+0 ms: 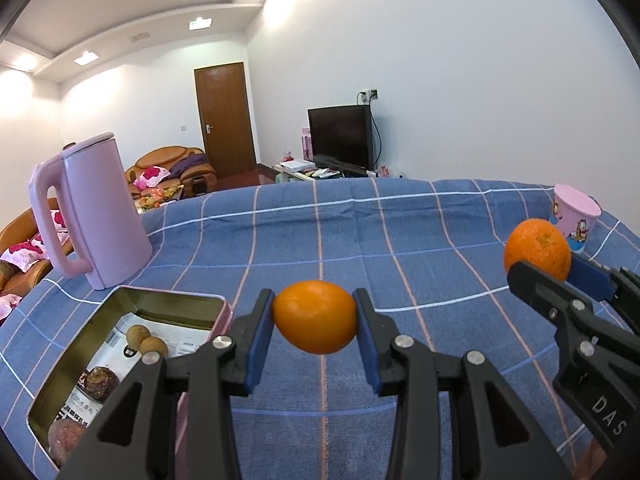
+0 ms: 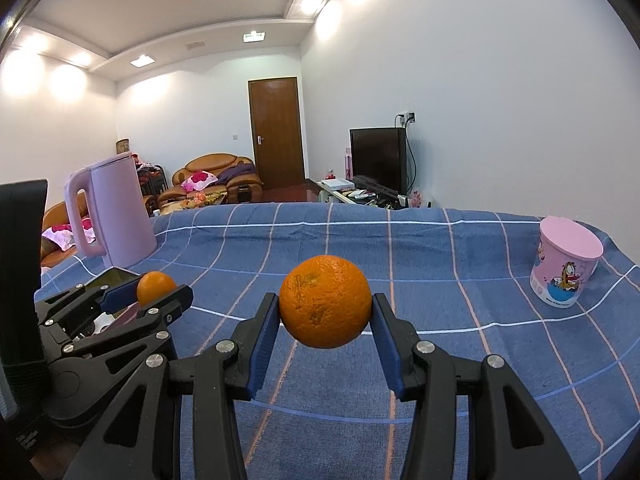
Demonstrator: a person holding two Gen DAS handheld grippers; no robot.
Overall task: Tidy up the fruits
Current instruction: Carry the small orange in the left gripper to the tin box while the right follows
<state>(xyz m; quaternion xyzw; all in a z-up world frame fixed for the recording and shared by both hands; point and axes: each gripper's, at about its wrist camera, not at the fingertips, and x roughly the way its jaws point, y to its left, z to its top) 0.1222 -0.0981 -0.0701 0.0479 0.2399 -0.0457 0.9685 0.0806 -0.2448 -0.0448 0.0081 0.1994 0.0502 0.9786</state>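
Above the blue checked desk, my left gripper (image 1: 315, 322) has its fingers clamped on a small smooth orange (image 1: 315, 317) and my right gripper (image 2: 326, 316) pinches a larger orange (image 2: 325, 301). By my reckoning I am partway: the open tin (image 1: 218, 303) at the desk's near left corner holds a few small fruits already. Both oranges are not yet set down.

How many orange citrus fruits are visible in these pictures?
2. A small smooth orange citrus fruit is clamped in the left tool; a larger dimpled orange citrus fruit is clamped in the right tool. More may be hidden.
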